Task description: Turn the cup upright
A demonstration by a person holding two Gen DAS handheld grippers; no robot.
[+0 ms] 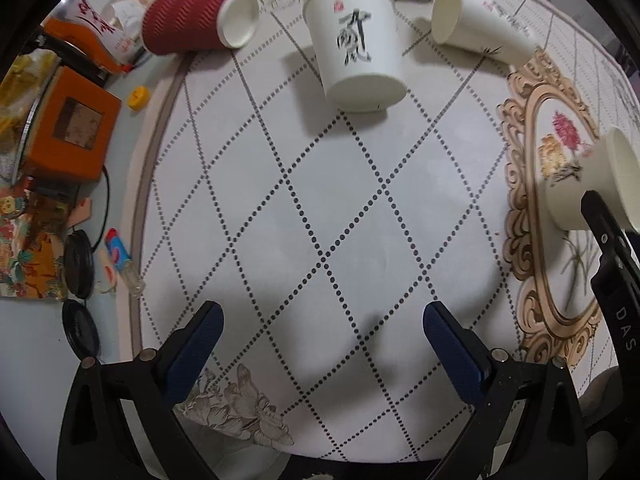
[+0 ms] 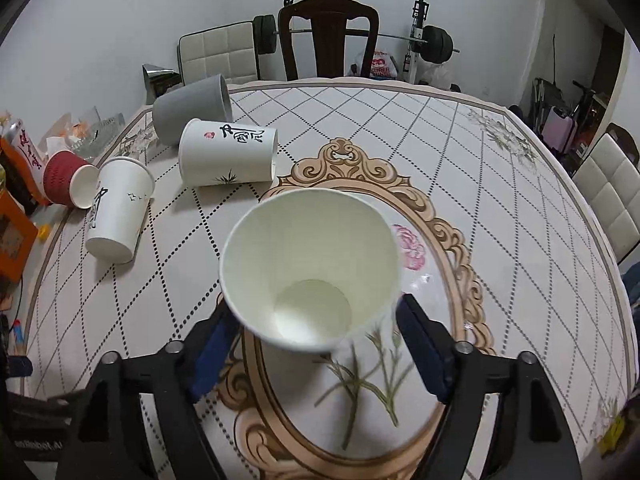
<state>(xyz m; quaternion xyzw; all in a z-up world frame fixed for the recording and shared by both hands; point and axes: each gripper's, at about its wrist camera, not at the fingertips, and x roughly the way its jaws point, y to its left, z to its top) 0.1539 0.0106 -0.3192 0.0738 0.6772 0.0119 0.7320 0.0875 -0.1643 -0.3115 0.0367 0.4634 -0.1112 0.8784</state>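
The right gripper (image 2: 316,330) pinches a white paper cup (image 2: 310,268) between its blue pads, mouth up, above the table's (image 2: 500,208) middle oval. The left gripper (image 1: 322,346) is spread wide over bare cloth, well apart from the lying calligraphy cup (image 1: 356,46).

Lighting: even indoor light from overhead, moderately bright, slightly cool. Shadows: soft, short, falling on the surface (image 1: 320,208) beside the calligraphy cup (image 1: 356,48) and under the fingers (image 1: 200,344). Glare: none strong. Blur: slight motion softness on the calligraphy cup. Distortion: heavy fisheye bending, with black vignette towards the frame corners.
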